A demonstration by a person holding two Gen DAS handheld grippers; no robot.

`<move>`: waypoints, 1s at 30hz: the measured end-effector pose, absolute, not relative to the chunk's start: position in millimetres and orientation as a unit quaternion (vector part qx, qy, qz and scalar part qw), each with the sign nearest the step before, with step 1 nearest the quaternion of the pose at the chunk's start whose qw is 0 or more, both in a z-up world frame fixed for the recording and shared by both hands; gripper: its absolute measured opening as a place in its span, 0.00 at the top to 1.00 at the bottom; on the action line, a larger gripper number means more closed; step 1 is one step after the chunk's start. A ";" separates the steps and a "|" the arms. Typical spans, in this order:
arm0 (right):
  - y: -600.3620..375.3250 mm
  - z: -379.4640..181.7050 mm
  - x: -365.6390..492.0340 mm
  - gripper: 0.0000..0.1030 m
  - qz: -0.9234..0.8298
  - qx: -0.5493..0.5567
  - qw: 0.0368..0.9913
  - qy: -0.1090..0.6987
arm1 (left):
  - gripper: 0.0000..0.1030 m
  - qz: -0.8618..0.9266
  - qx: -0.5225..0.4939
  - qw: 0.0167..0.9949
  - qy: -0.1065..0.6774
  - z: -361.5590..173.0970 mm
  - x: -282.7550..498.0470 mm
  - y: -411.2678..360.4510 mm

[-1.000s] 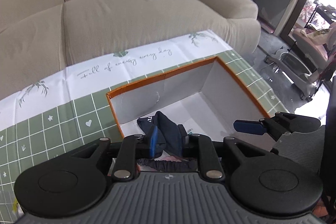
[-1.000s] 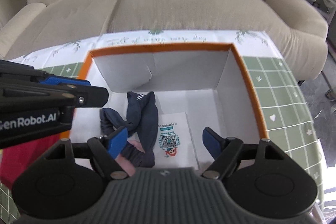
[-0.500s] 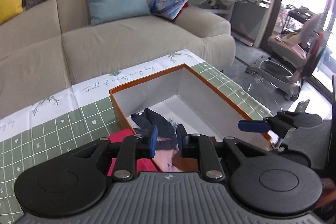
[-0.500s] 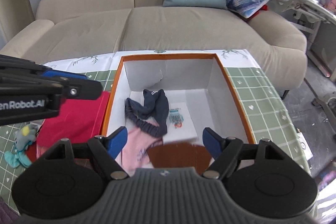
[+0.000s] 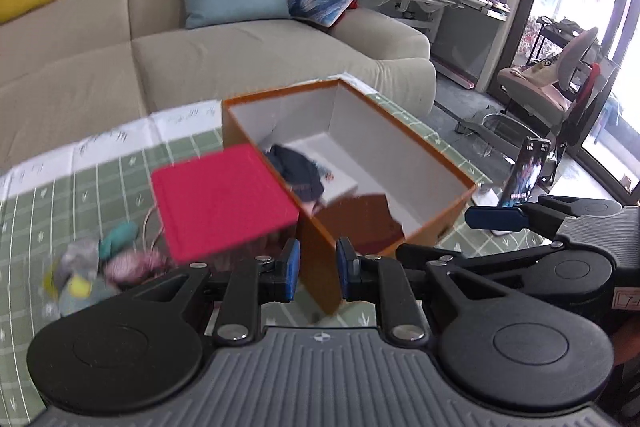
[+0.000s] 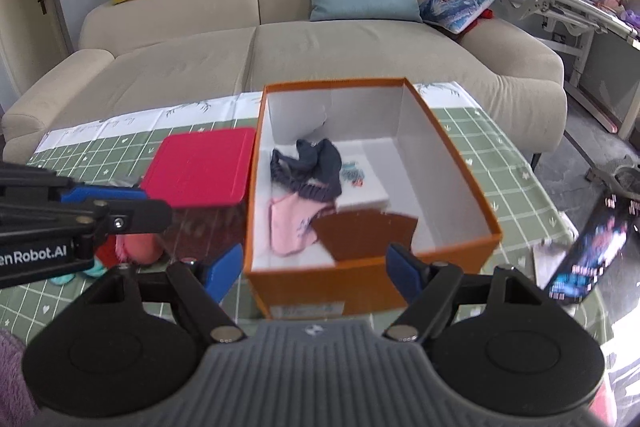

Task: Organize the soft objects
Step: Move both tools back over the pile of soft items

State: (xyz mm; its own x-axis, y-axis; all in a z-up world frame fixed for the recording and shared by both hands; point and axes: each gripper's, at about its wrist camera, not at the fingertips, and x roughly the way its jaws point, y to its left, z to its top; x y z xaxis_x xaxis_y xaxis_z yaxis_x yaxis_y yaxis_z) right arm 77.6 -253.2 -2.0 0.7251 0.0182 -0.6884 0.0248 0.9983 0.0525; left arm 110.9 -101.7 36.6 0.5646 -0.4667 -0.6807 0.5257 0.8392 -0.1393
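Observation:
An orange box [image 6: 452, 163] with white inside stands on the green checked table; it also shows in the left wrist view [image 5: 436, 163]. In it lie dark blue socks [image 6: 316, 163] and a pink garment [image 6: 290, 223]. My left gripper [image 5: 318, 269] is narrowly open and empty, above the box's near corner. My right gripper [image 6: 314, 269] is wide open and empty, in front of the box. More soft things [image 5: 96, 259] lie in a pile at the left, next to a red lid [image 5: 220, 203].
The red lid [image 6: 200, 167] covers a clear container left of the box. A phone [image 6: 588, 247] stands at the right table edge. A beige sofa [image 6: 320, 47] with cushions is behind the table. A desk and a chair are at the right.
Both grippers have pulled back and up out of the box. The left gripper let go of the dark socks, which now lie in the box. The left view swung left.

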 end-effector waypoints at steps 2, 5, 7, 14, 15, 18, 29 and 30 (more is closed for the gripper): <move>-248.5 -6.5 67.9 0.25 -0.004 0.028 0.928 0.370 | 0.79 -0.271 0.041 0.887 0.373 31.4 102.8 -92.8; -240.6 -11.9 56.4 0.25 -0.007 0.023 0.928 0.371 | 0.79 -0.258 0.034 0.890 0.373 25.3 91.2 -79.0; -233.8 -14.0 49.1 0.25 -0.006 0.017 0.929 0.370 | 0.79 -0.247 0.034 0.894 0.373 19.8 84.4 -70.2; -206.7 -17.6 36.5 0.25 0.012 0.012 0.934 0.357 | 0.79 -0.203 0.012 0.901 0.382 5.1 68.7 -34.4; -201.8 -18.5 35.6 0.25 0.014 0.012 0.934 0.356 | 0.79 -0.198 0.010 0.903 0.381 4.1 66.8 -29.0; -186.5 -20.8 32.4 0.25 0.029 0.013 0.935 0.353 | 0.79 -0.183 -0.001 0.905 0.383 1.5 62.9 -12.6; -136.0 -25.9 37.3 0.24 0.083 -0.019 0.932 0.352 | 0.79 -0.121 -0.035 0.918 0.376 -8.9 59.2 30.9; -131.7 -25.6 39.2 0.24 0.092 -0.022 0.931 0.352 | 0.79 -0.114 -0.035 0.921 0.372 -9.2 59.6 33.8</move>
